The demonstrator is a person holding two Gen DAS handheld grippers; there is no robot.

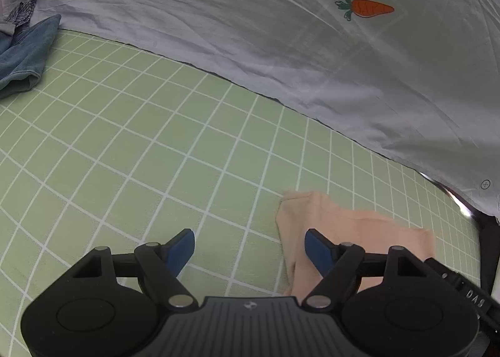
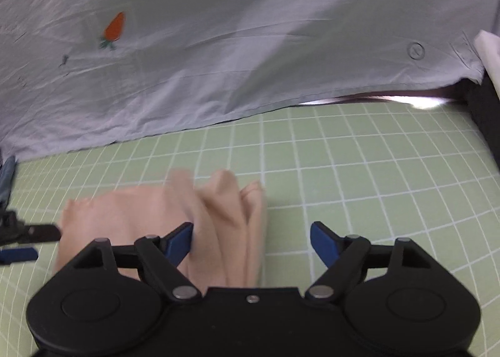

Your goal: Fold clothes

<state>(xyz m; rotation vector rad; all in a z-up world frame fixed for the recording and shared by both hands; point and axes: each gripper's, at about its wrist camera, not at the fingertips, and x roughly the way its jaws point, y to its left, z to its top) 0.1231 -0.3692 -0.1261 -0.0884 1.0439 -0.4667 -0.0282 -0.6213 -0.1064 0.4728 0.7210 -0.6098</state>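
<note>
**Both claws open, nothing gripped yet**

Your left claw [image 1: 250, 247] stands wide apart over the green checked mat [image 1: 140, 138], its blue fingertips [image 1: 182, 246] clear of any fabric; the right-hand tip only overlaps the near edge of the peach garment [image 1: 353, 229] in view, and you cannot tell whether it touches. Your right claw [image 2: 251, 240] is equally spread, with the same garment [image 2: 162, 216] bunched into soft ridges between and to the left of its tips, not pinched. The cloth lies crumpled near the mat's front, between your two tools, which is probably why both point down at it from either side: you look set to take two edges and spread it flat before folding. Farther out, a pale sheet with a carrot print [image 1: 364, 8] covers the back, and a blue garment [image 1: 25, 51] waits at the far left, out of the working area.
</note>
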